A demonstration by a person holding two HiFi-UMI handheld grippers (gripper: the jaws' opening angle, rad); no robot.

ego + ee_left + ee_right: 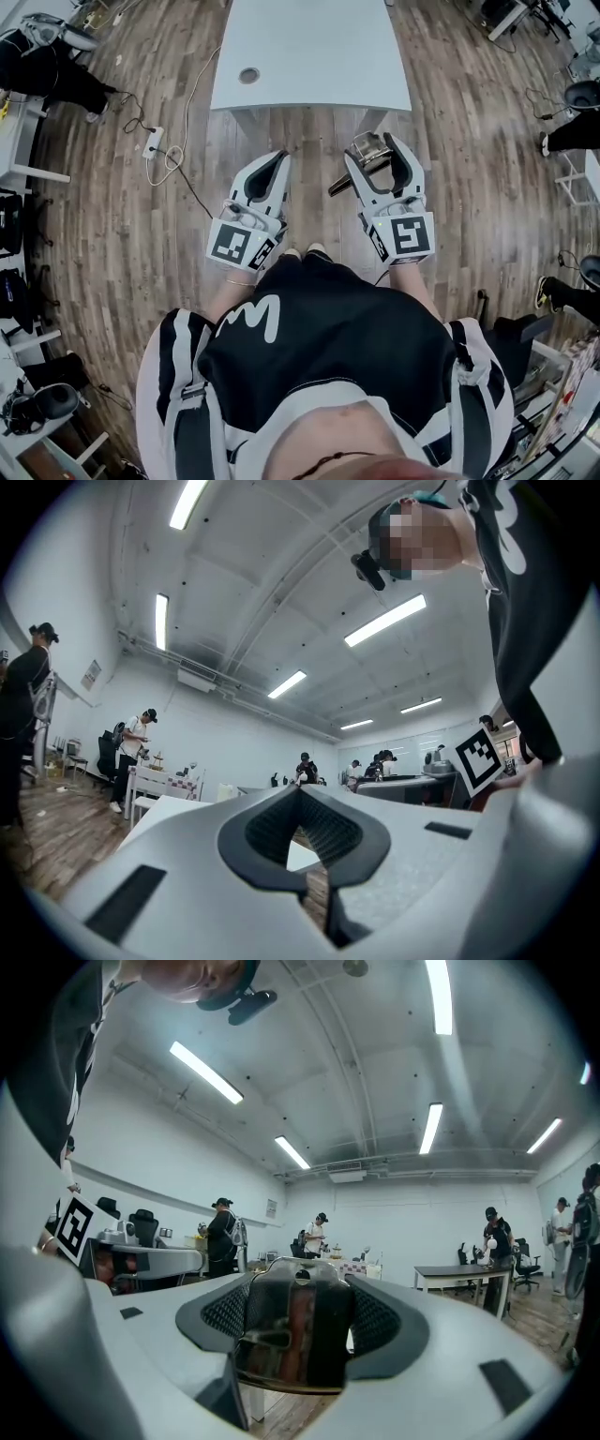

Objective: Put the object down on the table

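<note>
Right gripper (pixel 378 146): I read it clamped on the metal object (pixel 295 1335).
Left gripper (pixel 278 157): jaws pressed together, nothing between.
Object: held over the floor, near the table (pixel 309 56).

The head view contains two grippers, one left gripper (pixel 278 159) and one right gripper (pixel 375 145), and two marker cubes, one cube per gripper, counted as left cube (pixel 239 244) and right cube (pixel 410 236). There is one metal object (pixel 367 152) and one white table (pixel 309 47), and the tabletop has one round hole (pixel 248 75). The wooden floor (pixel 122 234) carries one power strip (pixel 153 142); people (pixel 223 1232) in the gripper views are too small and overlapped for a reliable count.
</note>
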